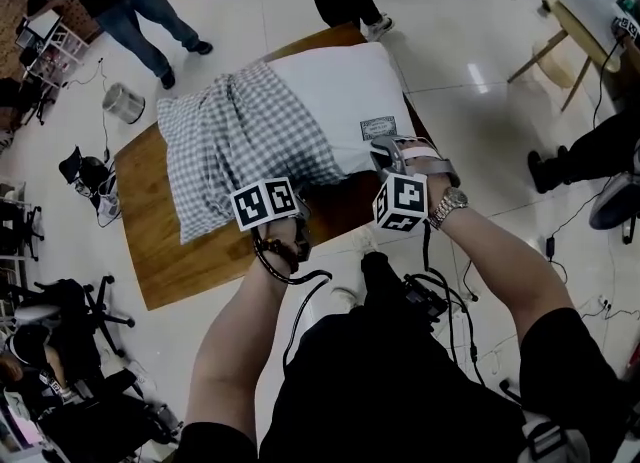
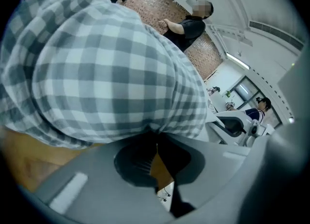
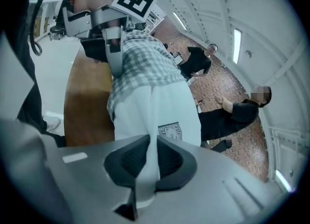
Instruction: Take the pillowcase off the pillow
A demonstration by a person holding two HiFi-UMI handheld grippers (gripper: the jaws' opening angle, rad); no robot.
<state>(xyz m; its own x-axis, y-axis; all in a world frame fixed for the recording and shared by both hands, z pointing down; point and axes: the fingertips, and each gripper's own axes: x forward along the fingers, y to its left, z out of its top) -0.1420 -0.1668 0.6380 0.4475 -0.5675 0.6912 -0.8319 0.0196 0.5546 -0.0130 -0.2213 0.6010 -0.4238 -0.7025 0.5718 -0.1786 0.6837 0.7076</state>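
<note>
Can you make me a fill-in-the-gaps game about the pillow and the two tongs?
The pillow lies on a brown wooden ____.
The checked pillowcase covers only part of it; the bare part is ____.
The left tongs are shut on the ____.
The right tongs are shut on the bare ____.
Missing words: table; white; pillowcase; pillow.

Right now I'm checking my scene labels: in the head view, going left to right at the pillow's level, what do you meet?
Round bin on the floor → checked pillowcase → white pillow → pale wooden furniture.
</note>
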